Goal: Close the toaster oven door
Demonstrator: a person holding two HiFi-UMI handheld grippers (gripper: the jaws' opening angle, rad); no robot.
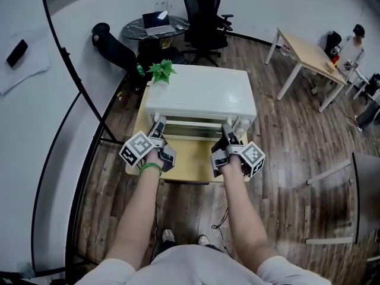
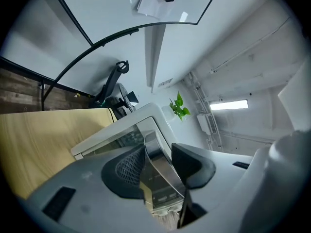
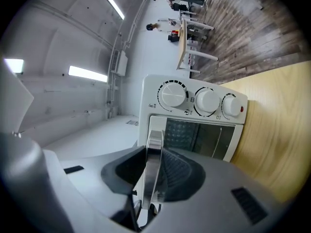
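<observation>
A white toaster oven [image 1: 200, 91] stands on a small wooden table [image 1: 190, 159]. Its glass door [image 1: 193, 126] is raised close to upright; I cannot tell if it sits flush. Both grippers are at the door's chrome handle [image 1: 193, 136]. My left gripper [image 1: 158, 129] holds the handle's left end, and in the left gripper view the chrome bar [image 2: 154, 154] runs between the dark pads [image 2: 127, 169]. My right gripper [image 1: 228, 136] holds the right end. In the right gripper view the bar [image 3: 153, 164] is pinched between the pads [image 3: 182, 171], below three control knobs [image 3: 208, 101].
A small green plant [image 1: 161, 71] stands at the oven's back left corner. Behind are a black office chair [image 1: 205, 16] and a round dark table with a laptop [image 1: 155, 24]. A light wooden desk [image 1: 309, 55] is at the right, and a black curved stand [image 1: 77, 82] at the left.
</observation>
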